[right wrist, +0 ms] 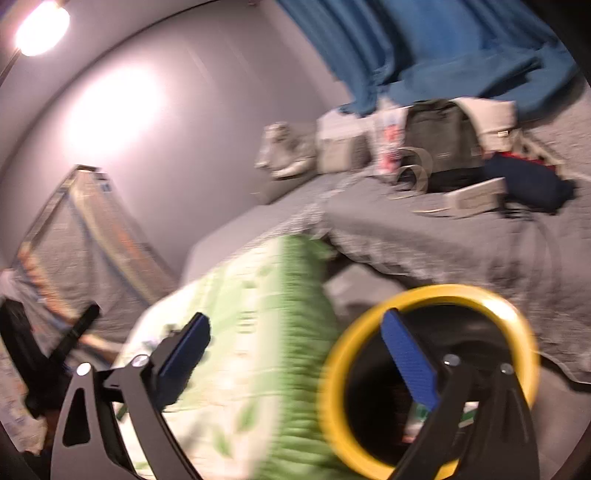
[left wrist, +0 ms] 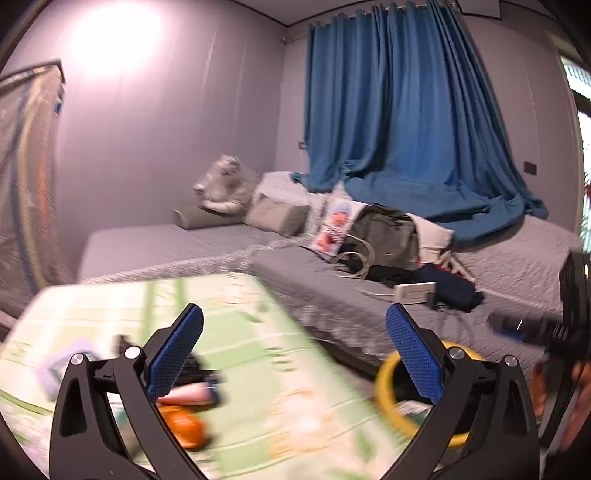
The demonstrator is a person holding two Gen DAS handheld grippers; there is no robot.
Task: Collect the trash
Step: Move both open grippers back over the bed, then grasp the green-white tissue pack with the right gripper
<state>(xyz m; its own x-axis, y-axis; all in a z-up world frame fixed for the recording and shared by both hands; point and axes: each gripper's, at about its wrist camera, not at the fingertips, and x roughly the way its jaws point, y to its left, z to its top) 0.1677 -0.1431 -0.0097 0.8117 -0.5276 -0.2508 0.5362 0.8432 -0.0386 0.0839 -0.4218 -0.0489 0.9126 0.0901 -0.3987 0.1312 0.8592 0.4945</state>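
Both claws spread wide and empty, left claw (left wrist: 294, 325) above blurred trash (left wrist: 184, 413) on the bench (left wrist: 258, 369), right claw (right wrist: 295, 332) beside the yellow-rimmed bin (right wrist: 424, 295).

We are looking at pale lilac walls (left wrist: 147, 140), a blue curtain (left wrist: 399, 110) spilling onto a grey-covered bed (left wrist: 177, 243), and a lamp (right wrist: 40, 29) glaring off the wall.

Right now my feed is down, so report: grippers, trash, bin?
Left gripper open, empty. Right gripper open, empty. Blurred orange and pink items lie on green-patterned surface. Yellow-rimmed black bin under right gripper; some contents inside.
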